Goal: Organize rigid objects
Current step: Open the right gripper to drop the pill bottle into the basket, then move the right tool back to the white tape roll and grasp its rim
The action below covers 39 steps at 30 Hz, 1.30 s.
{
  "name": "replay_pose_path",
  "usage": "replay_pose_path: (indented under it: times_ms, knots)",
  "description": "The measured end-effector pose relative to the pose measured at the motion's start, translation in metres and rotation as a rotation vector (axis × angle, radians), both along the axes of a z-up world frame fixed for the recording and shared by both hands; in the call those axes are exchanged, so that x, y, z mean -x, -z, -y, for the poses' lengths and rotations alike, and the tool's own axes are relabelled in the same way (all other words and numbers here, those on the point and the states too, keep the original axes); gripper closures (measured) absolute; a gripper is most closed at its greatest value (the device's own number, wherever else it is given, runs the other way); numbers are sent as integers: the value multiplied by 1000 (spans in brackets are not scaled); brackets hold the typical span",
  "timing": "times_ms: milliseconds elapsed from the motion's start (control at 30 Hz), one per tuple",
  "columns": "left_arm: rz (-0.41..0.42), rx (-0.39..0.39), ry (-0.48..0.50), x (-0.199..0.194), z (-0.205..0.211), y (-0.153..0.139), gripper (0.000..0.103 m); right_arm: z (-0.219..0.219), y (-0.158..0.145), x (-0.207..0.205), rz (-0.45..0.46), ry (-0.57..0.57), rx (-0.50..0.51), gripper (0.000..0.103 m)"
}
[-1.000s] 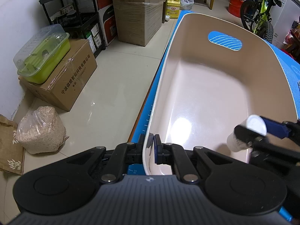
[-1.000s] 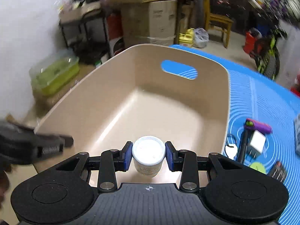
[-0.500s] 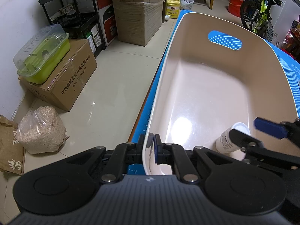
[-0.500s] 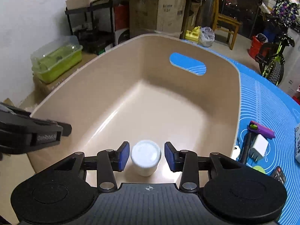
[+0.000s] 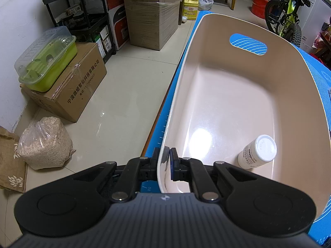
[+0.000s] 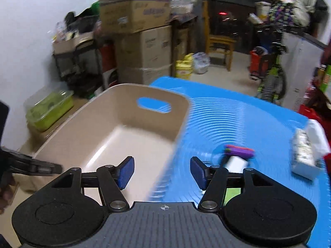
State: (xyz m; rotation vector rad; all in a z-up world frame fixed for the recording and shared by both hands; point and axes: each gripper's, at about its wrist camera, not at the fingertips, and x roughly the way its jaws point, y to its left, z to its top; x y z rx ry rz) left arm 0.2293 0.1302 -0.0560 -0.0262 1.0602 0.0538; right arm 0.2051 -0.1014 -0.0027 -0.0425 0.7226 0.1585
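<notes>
A beige plastic bin stands on the blue mat. A white bottle stands upright inside the bin near its front right corner. My left gripper is shut on the bin's near rim, one pad on each side of the wall. My right gripper is open and empty, raised above the bin's right rim. A purple item, a white charger and a white packet lie on the mat to the right, blurred.
The left gripper shows at the left of the right wrist view. Off the table's left edge are the floor, cardboard boxes, a green container, a grain bag and shelving. A bicycle stands behind.
My right gripper let go of the white bottle inside the bin, opened wide, and has pulled up and to the right out of the bin. The left gripper has stayed clamped on the rim.
</notes>
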Motion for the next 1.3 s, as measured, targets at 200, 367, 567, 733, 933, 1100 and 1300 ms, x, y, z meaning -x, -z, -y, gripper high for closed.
replay_pose_path:
  times_ms: [200,367,567,733,933,1100,1300]
  knots:
    - [0,-2,2,0,0,0,92,59,13,11,-24,131,42,34]
    - [1,-17,20,1,3,0,92,99,38,16,-104,228,58,34]
    - [-1,-29,30,1,7,-2,92,123,64,17,-183,286,59,34]
    - [-2,-32,34,2,7,-2,92,133,84,13,-240,316,56,34]
    - [-1,-36,36,2,8,-2,92,140,103,9,-293,334,50,34]
    - [-2,-36,36,2,9,-2,92,150,105,7,-292,352,5,35]
    - [-1,-37,36,2,8,-2,92,151,106,6,-280,339,-16,41]
